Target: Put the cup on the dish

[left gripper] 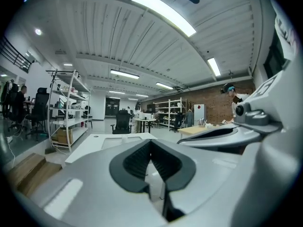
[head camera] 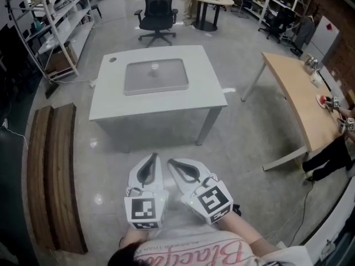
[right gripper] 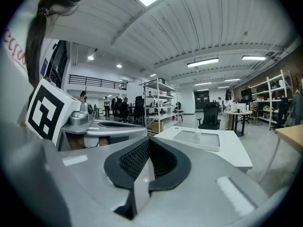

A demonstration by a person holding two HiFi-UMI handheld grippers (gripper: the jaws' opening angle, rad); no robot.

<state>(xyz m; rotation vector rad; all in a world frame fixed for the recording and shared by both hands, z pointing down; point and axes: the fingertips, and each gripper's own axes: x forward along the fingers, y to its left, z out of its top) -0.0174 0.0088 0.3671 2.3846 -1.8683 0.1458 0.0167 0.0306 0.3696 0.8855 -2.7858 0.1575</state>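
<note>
A small pale cup (head camera: 155, 67) stands in the middle of a grey, shallow rectangular dish (head camera: 138, 82) on a white table (head camera: 111, 96), well ahead of me. In the right gripper view the cup (right gripper: 197, 133) and the dish (right gripper: 208, 143) also show, far off. I hold both grippers close to my body, side by side over the floor, short of the table. The left gripper (head camera: 153, 158) (left gripper: 150, 143) is shut with nothing between its jaws. So is the right gripper (head camera: 171, 162) (right gripper: 148, 142), shut and empty.
A black office chair (head camera: 157, 13) stands behind the table. A long wooden desk (head camera: 299, 101) runs along the right, with a person's legs (head camera: 330, 157) beside it. Wooden benches (head camera: 52, 170) lie at the left. Shelving (head camera: 50, 21) and a round table (head camera: 208, 1) fill the back.
</note>
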